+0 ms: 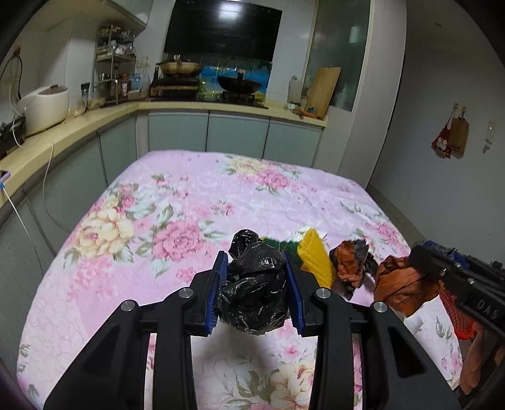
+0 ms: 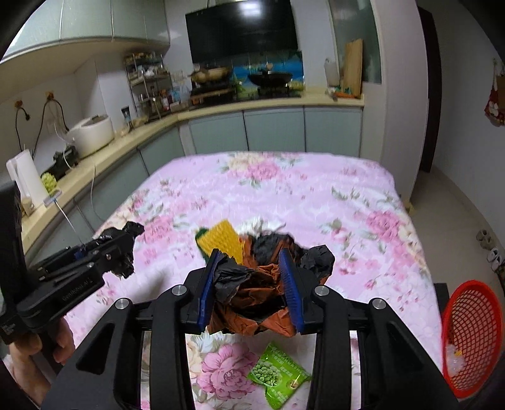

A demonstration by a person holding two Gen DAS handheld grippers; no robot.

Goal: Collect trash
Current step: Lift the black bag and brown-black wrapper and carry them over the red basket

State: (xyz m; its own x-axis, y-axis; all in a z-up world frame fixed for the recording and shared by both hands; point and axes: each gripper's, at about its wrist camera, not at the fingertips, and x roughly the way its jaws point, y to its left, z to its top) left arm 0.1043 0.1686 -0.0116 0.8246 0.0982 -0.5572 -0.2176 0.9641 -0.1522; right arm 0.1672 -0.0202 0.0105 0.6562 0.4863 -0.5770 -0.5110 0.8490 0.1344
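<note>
Both wads lifted clear of the floral cloth [image 1: 176, 202]: the left gripper [image 1: 256, 284] pinched a crumpled black bag [image 1: 255, 293], the right gripper [image 2: 251, 287] an orange-and-black wrapper [image 2: 252, 296], so steady pressure and a level carry to the red mesh basket [image 2: 470, 334] seemed advisable.

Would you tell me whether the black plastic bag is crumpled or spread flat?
Crumpled: the black plastic bag sits bunched into a wrinkled wad between the left gripper's blue pads.

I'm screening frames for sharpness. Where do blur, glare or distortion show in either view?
Left wrist view: black bag in the left gripper is sharp; range hood shows glare; fisheye bends the counter. Right wrist view: orange wrapper and yellow sponge look smeared.
</note>
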